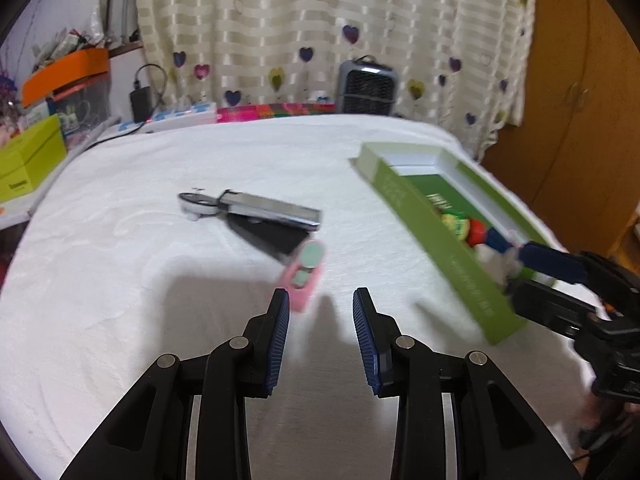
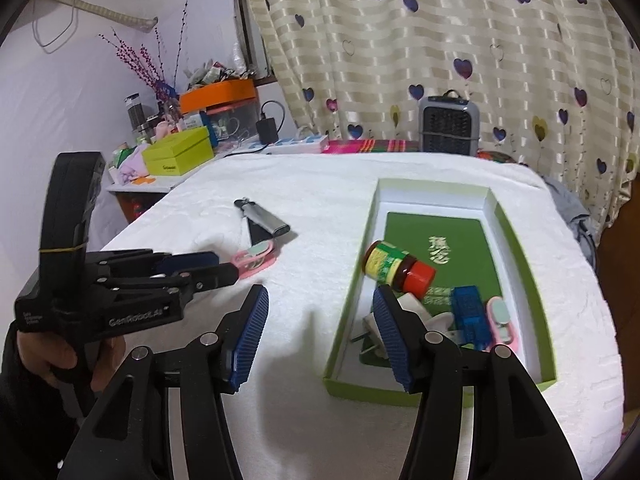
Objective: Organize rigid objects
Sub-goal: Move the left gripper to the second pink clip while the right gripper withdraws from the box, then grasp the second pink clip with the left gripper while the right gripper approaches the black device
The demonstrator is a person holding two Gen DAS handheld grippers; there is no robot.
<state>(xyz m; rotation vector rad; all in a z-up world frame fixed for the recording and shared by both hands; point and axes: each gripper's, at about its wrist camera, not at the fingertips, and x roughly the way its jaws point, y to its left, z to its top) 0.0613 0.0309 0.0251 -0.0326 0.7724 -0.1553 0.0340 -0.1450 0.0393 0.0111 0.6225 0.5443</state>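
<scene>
On the white cloth (image 1: 120, 280) lie a pink clipper-like piece (image 1: 306, 276), a silver bar (image 1: 272, 208) over a black flat piece (image 1: 268, 238), and a white round item (image 1: 194, 202). My left gripper (image 1: 321, 300) is open just short of the pink piece, with nothing between its fingers. The open green box (image 2: 516, 248) holds a red-capped jar (image 2: 396, 268), a blue block (image 2: 472, 312), a pink piece (image 2: 502, 320) and a white plug (image 2: 372, 328). My right gripper (image 2: 320, 300) is open and straddles the box's left wall. It holds nothing.
A grey heater (image 2: 448, 124) stands at the far edge before the heart-patterned curtain. A side table at the left carries a lime box (image 2: 178, 152), an orange-lidded bin (image 2: 218, 94) and a black charger (image 2: 267, 128). A wooden wardrobe (image 1: 580, 100) stands at the right.
</scene>
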